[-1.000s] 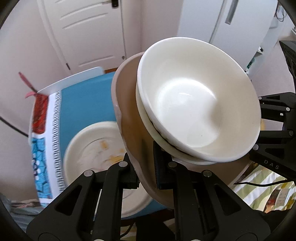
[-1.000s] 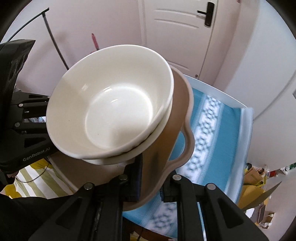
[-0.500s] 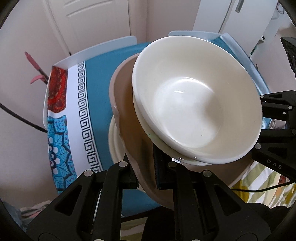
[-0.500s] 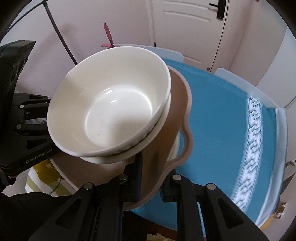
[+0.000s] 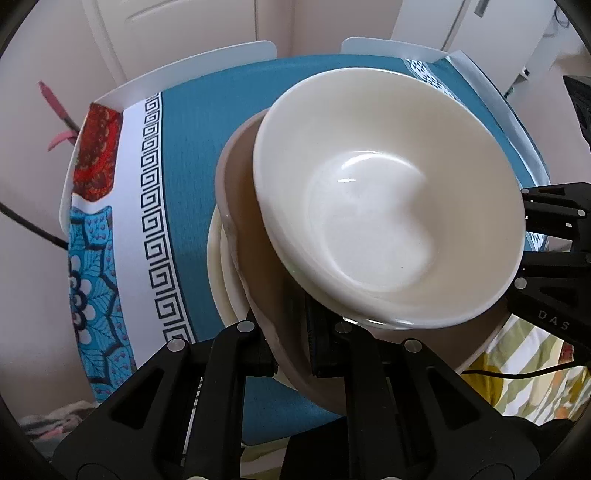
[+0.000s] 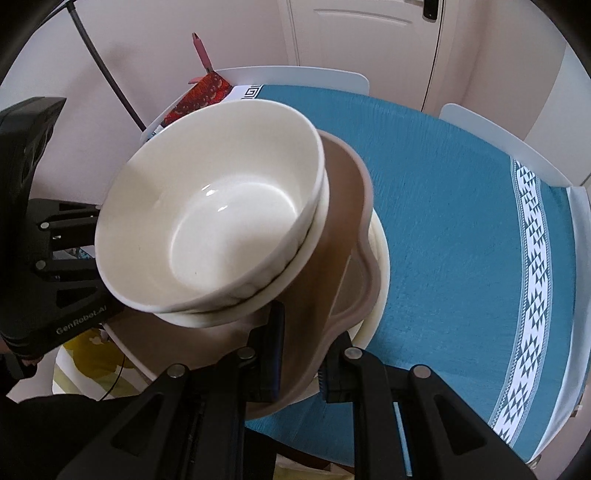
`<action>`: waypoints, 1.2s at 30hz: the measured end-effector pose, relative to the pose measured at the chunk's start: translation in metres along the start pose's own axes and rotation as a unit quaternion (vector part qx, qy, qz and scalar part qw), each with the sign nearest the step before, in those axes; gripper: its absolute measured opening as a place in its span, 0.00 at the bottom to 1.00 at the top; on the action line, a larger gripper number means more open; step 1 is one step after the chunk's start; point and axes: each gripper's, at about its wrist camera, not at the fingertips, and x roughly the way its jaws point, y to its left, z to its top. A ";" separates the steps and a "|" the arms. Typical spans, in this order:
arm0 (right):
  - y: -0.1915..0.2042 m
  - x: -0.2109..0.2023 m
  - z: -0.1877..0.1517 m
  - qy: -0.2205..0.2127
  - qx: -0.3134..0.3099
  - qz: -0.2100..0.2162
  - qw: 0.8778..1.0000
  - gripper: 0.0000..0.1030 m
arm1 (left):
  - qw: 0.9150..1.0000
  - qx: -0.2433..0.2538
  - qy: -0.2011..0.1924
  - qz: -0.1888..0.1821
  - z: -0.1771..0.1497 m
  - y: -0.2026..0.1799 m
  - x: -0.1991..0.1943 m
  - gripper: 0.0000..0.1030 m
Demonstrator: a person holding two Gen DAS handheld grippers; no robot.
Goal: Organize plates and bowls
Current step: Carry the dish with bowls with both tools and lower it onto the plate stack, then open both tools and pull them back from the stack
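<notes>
Showing both wrist views over a round worktop (image 5: 192, 158) covered by a teal cloth (image 6: 443, 192) with a white key-pattern border and blue and red floral panels at its left edge. White chair backs (image 5: 207, 62) stand at the far side of the worktop, with a white door (image 6: 354, 33) beyond them. A striped green and yellow fabric (image 5: 524, 365) lies at the near right, off the worktop.

A cream plate (image 5: 221, 280) rests on the cloth at the near side; most of it is hidden by the held stack above.

A taupe lobed plate (image 5: 251, 221) is carried tilted over the cream plate. The left gripper (image 5: 291, 354) has its jaws closed on the near left rim of this plate, one finger under and one over. The right gripper (image 6: 299, 354) has its jaws closed on the near right rim in the same way. Each gripper's black body also shows at the side edge of the other's view.

A large white bowl (image 5: 388, 206) sits nested in a second white bowl (image 6: 291, 280), of which only the rim shows. Both ride on the taupe plate, just beyond the jaws, and lean with it. The upper bowl is glossy, plain and empty, with window glare on its inner floor.
</notes>
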 end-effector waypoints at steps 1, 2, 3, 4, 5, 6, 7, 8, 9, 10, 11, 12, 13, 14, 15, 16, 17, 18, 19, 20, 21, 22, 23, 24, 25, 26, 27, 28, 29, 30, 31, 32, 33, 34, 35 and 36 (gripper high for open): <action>0.002 0.000 0.000 0.001 0.000 0.000 1.000 0.14 | 1.000 -0.003 -0.001 -0.002 0.000 0.001 0.000 0.09; 0.002 -0.001 0.001 0.002 0.001 -0.001 1.000 0.14 | 1.000 -0.003 -0.001 0.000 0.000 0.001 0.000 0.09; 0.001 -0.001 0.001 0.003 0.003 0.000 1.000 0.14 | 1.000 -0.001 -0.001 0.002 0.000 0.000 0.001 0.09; 0.001 0.000 0.002 0.005 0.006 0.000 1.000 0.14 | 1.000 0.001 0.001 0.002 0.000 0.000 0.001 0.09; 0.001 0.000 0.003 0.008 0.009 -0.001 1.000 0.14 | 1.000 0.000 0.002 0.001 0.000 0.000 0.001 0.09; 0.000 0.000 0.004 0.010 0.012 -0.002 1.000 0.14 | 1.000 -0.003 0.005 -0.001 0.000 0.001 0.001 0.09; 0.001 0.001 0.005 0.013 0.014 -0.004 1.000 0.14 | 1.000 -0.007 0.007 -0.003 0.001 0.002 0.001 0.09; 0.001 0.002 0.006 0.016 0.015 -0.006 1.000 0.14 | 1.000 -0.009 0.010 -0.003 0.002 0.002 0.001 0.09; 0.001 0.002 0.007 0.019 0.015 -0.008 1.000 0.14 | 1.000 -0.009 0.012 -0.002 0.003 0.002 0.002 0.10; 0.001 0.003 0.008 0.024 0.017 -0.008 1.000 0.14 | 1.000 -0.005 0.018 0.000 0.003 0.001 0.003 0.10; 0.000 0.004 0.009 0.030 0.020 -0.005 0.999 0.14 | 1.000 0.000 0.022 0.003 0.003 -0.001 0.003 0.11; 0.000 0.005 0.009 0.035 0.022 -0.003 0.999 0.14 | 0.999 0.011 0.029 0.009 0.004 -0.004 0.004 0.13; -0.001 0.006 0.011 0.040 0.025 0.001 0.999 0.14 | 0.999 0.020 0.035 0.015 0.005 -0.007 0.005 0.13; -0.002 0.006 0.011 0.047 0.028 0.004 0.998 0.15 | 0.999 0.023 0.041 0.016 0.007 -0.007 0.005 0.14; -0.004 0.007 0.012 0.057 0.037 0.013 0.998 0.17 | 0.998 0.023 0.048 0.015 0.008 -0.007 0.006 0.15; -0.004 0.007 0.012 0.063 0.042 0.017 0.997 0.18 | 0.998 0.024 0.054 0.013 0.010 -0.007 0.006 0.15; -0.005 0.008 0.014 0.070 0.051 0.021 0.996 0.18 | 0.998 0.027 0.061 0.012 0.011 -0.007 0.007 0.16; -0.006 0.008 0.015 0.077 0.058 0.022 0.995 0.18 | 0.997 0.031 0.069 0.011 0.012 -0.008 0.008 0.17; -0.006 0.008 0.017 0.085 0.062 0.023 0.994 0.19 | 0.996 0.035 0.076 0.011 0.014 -0.008 0.009 0.18; -0.006 0.008 0.019 0.092 0.064 0.022 0.994 0.19 | 0.996 0.037 0.085 0.009 0.015 -0.009 0.009 0.19; -0.004 0.008 0.020 0.098 0.064 0.020 0.993 0.19 | 0.995 0.037 0.093 0.004 0.017 -0.008 0.010 0.20; -0.004 0.008 0.022 0.106 0.063 0.019 0.992 0.20 | 0.994 0.039 0.103 -0.002 0.019 -0.008 0.010 0.21; -0.004 0.009 0.024 0.114 0.065 0.020 0.991 0.20 | 0.993 0.039 0.108 -0.005 0.019 -0.007 0.011 0.22; -0.004 0.009 0.025 0.118 0.067 0.021 0.990 0.21 | 0.993 0.038 0.114 -0.009 0.020 -0.007 0.011 0.23; -0.005 0.009 0.026 0.124 0.071 0.024 0.989 0.21 | 0.992 0.037 0.121 -0.014 0.021 -0.006 0.010 0.23; -0.005 0.009 0.028 0.129 0.075 0.027 0.988 0.21 | 0.991 0.036 0.128 -0.022 0.022 -0.006 0.010 0.25; -0.007 0.008 0.029 0.133 0.079 0.031 0.987 0.22 | 0.990 0.034 0.134 -0.029 0.022 -0.005 0.009 0.27; -0.008 0.008 0.031 0.137 0.083 0.034 0.987 0.22 | 0.989 0.033 0.137 -0.034 0.023 -0.004 0.009 0.28; -0.009 0.006 0.031 0.138 0.085 0.036 0.986 0.23 | 0.989 0.033 0.141 -0.038 0.023 -0.003 0.009 0.28; -0.009 0.005 0.031 0.140 0.085 0.037 0.986 0.24 | 0.988 0.033 0.144 -0.041 0.023 -0.003 0.008 0.28; -0.009 0.003 0.032 0.141 0.084 0.037 0.986 0.25 | 0.987 0.032 0.148 -0.044 0.023 -0.003 0.008 0.28; -0.008 0.003 0.032 0.142 0.084 0.038 0.986 0.26 | 0.987 0.031 0.151 -0.048 0.022 -0.004 0.008 0.28; -0.008 0.002 0.031 0.143 0.085 0.040 0.985 0.27 | 0.986 0.029 0.153 -0.051 0.022 -0.004 0.008 0.29; -0.008 0.002 0.031 0.143 0.087 0.042 0.985 0.27 | 0.986 0.026 0.156 -0.055 0.021 -0.003 0.007 0.29; -0.009 0.002 0.030 0.144 0.091 0.043 0.984 0.27 | 0.986 0.023 0.157 -0.059 0.021 -0.003 0.007 0.29; -0.010 0.002 0.030 0.144 0.095 0.045 0.984 0.27 | 0.985 0.019 0.159 -0.063 0.021 -0.002 0.006 0.29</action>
